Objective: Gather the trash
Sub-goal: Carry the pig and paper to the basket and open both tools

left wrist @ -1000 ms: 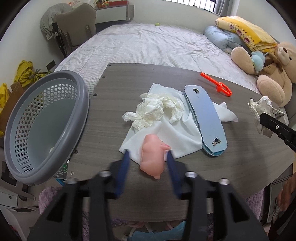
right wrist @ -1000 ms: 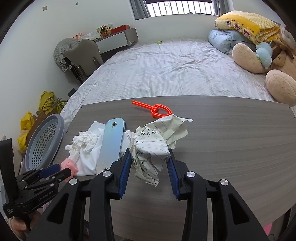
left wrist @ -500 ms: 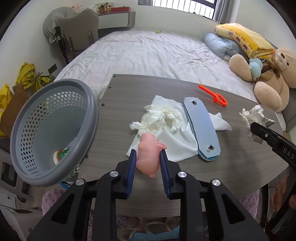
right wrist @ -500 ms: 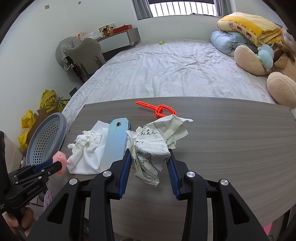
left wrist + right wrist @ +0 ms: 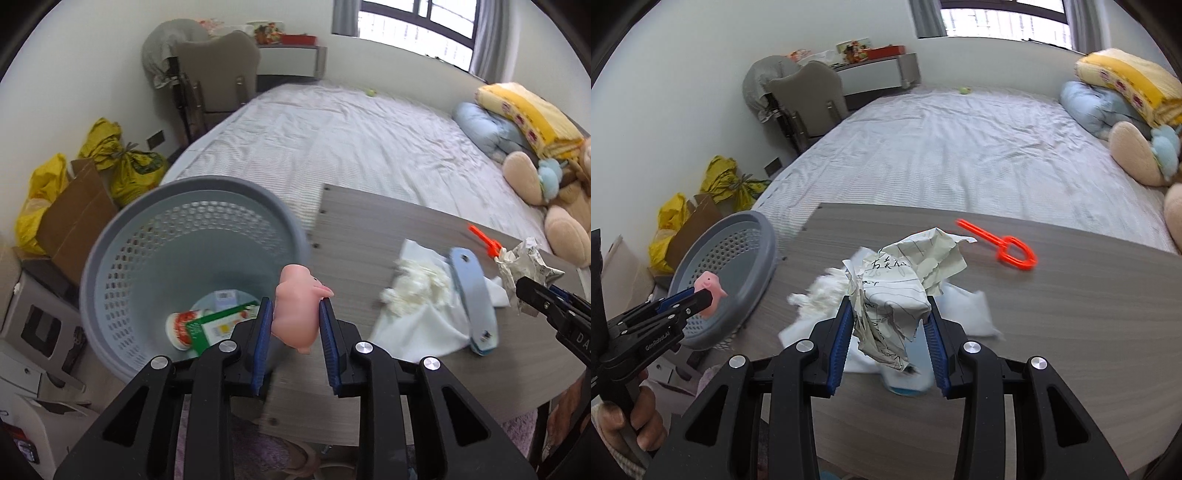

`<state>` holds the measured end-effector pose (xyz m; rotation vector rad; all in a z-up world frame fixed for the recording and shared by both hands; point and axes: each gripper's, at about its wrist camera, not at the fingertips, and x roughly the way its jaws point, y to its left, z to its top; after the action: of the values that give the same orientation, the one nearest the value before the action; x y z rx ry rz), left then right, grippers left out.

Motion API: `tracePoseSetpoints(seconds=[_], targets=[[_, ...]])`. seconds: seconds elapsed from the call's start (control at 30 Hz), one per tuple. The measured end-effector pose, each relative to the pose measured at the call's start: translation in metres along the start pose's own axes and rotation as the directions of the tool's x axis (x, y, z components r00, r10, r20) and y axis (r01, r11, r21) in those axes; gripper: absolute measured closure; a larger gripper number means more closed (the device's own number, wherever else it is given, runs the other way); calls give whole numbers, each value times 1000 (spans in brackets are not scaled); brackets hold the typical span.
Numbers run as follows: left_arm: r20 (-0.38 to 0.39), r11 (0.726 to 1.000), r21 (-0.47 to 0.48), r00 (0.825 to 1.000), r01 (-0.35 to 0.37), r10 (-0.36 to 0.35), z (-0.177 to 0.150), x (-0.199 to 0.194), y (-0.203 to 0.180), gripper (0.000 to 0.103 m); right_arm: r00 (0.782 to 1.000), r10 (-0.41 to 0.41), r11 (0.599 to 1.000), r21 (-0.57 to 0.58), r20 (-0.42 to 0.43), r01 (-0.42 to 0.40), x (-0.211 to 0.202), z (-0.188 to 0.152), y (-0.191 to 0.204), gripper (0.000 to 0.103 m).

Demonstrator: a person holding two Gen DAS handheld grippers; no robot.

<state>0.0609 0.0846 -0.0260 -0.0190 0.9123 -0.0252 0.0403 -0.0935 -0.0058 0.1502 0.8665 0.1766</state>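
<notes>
On table (image 5: 1071, 314): one tissue wad (image 5: 827, 291), one orange key (image 5: 1008, 251).

Both wrist views look steeply down, close over table (image 5: 354, 229); share basket (image 5: 110, 258), bed (image 5: 960, 147).

Basket (image 5: 110, 258) sits off the desk's (image 5: 354, 236) 9 o'clock edge, cartons (image 5: 207, 325) in its bottom. Left tongs (image 5: 295, 325) hold pig toy (image 5: 295, 306) by the basket rim. On desk: tissue wad (image 5: 413, 284) on cloth (image 5: 417, 325), flat strip (image 5: 474, 299) at its 3 o'clock, plastic key (image 5: 1008, 247) toward 1 o'clock. Right tongs (image 5: 890, 328) hold paper ball (image 5: 897, 291) above cloth. Bed (image 5: 960, 147) behind desk at 12 o'clock, teddy (image 5: 554, 192) on its 3 o'clock side.
</notes>
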Motion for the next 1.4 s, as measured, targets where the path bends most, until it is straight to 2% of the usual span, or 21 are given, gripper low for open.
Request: tracePoseSetpoints(seconds=[0.3, 0.57, 0.8, 0.97, 1.03, 1.2, 1.4], targets=[[-9, 992, -52, 993, -117, 117, 11, 7, 66, 77, 991, 125, 983, -128, -38, -129, 44, 29, 85, 66], [-28, 984, -96, 989, -149, 147, 18, 22, 100, 77, 971, 219, 944, -230, -93, -235, 78, 45, 151, 66], [-52, 980, -118, 987, -160, 154, 23, 38, 122, 77, 956, 262, 914, -285, -134, -290, 99, 54, 185, 63], [-53, 978, -130, 986, -164, 158, 24, 39, 132, 77, 947, 282, 899, -304, -153, -317, 110, 56, 197, 63], [-50, 976, -137, 985, -169, 164, 24, 38, 136, 76, 946, 283, 896, -310, -155, -319, 112, 55, 200, 60], [-51, 971, -155, 983, -182, 176, 24, 36, 143, 60, 952, 272, 901, -310, -137, -302, 113, 53, 199, 41], [-43, 964, -175, 980, -199, 194, 20, 30, 147, 46, 958, 253, 908, -309, -136, -284, 113, 50, 199, 40]])
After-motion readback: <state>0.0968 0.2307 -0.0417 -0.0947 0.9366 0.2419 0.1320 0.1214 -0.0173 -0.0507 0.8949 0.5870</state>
